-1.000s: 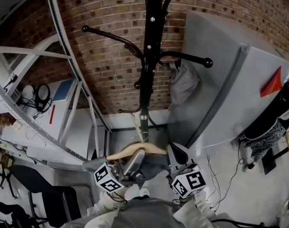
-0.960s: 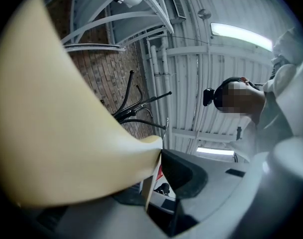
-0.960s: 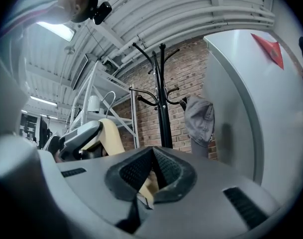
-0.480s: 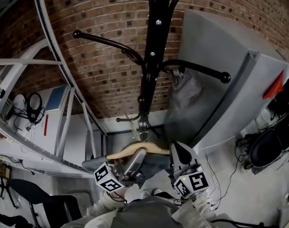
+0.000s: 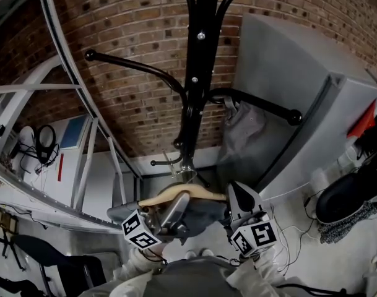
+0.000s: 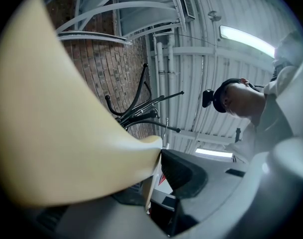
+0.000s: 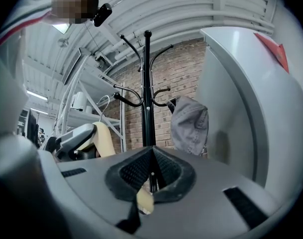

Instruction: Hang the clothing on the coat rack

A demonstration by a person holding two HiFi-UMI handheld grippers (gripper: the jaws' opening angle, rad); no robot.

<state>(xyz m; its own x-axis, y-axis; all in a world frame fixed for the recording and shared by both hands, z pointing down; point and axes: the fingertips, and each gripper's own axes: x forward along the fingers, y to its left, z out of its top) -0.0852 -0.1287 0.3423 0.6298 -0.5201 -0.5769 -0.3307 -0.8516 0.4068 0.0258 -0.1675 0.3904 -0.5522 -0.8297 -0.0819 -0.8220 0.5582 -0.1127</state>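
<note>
Left gripper (image 6: 158, 156) is clamped on the wooden hanger (image 5: 152, 198) near its middle, and I see the right gripper (image 7: 151, 172) pinching its far end. The grey clothing (image 5: 203, 214) drapes beneath, low before the black coat rack (image 5: 197, 73), not yet hung.

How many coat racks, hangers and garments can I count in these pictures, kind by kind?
1 coat rack
1 wooden hanger
2 garments: the grey garment hanging on the rack, the dark garment on the hanger
Total: 4
</note>
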